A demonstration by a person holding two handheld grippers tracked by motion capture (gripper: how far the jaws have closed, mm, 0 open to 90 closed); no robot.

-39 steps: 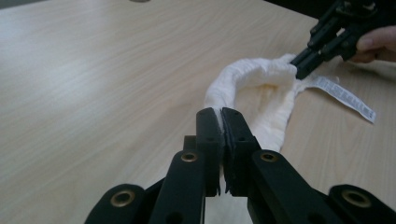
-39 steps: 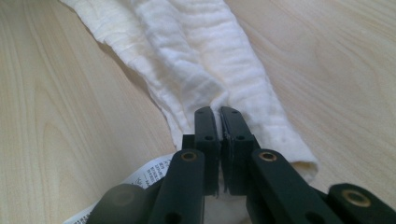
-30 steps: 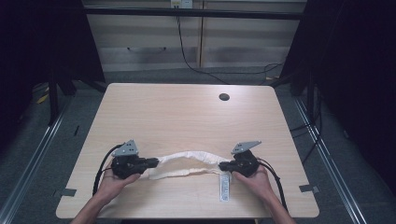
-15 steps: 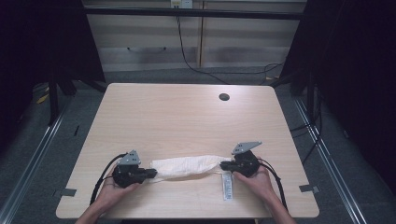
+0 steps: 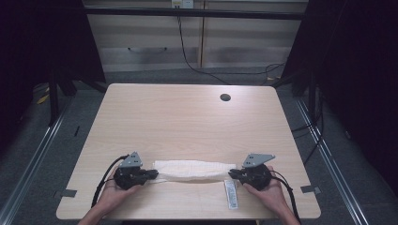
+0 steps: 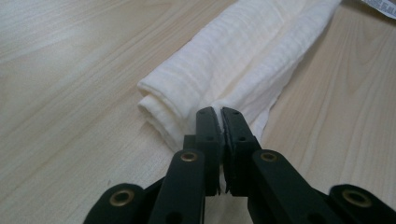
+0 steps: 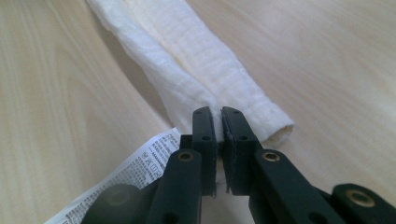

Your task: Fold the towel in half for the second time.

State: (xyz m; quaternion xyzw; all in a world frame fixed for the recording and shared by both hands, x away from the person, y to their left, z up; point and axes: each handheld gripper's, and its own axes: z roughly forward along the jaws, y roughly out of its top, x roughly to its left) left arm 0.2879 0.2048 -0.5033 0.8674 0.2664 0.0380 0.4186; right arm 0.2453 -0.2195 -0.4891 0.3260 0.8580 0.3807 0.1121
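A white cloth (image 5: 192, 169), folded into a long narrow band, lies flat across the near part of the wooden table (image 5: 187, 122). My left gripper (image 5: 155, 174) is at its left end, jaws shut on a corner of the cloth (image 6: 243, 70), seen at the gripper tips (image 6: 218, 112). At the other end, my right gripper (image 5: 231, 173) pinches the cloth's edge (image 7: 187, 60) between its tips (image 7: 217, 111); its jaws have just been opening a little, with cloth still between them. The cloth's printed care label (image 7: 135, 172) lies beside the right jaws.
The care label (image 5: 230, 193) points toward the table's near edge. A dark round cable hole (image 5: 225, 97) sits at the far right of the tabletop. Dark floor, rails and cables surround the table.
The cloth hung in a shallow arc between the grippers a second ago and now lies flat. The left hand sank to the table; the right hand moved right, drawing the cloth out longer.
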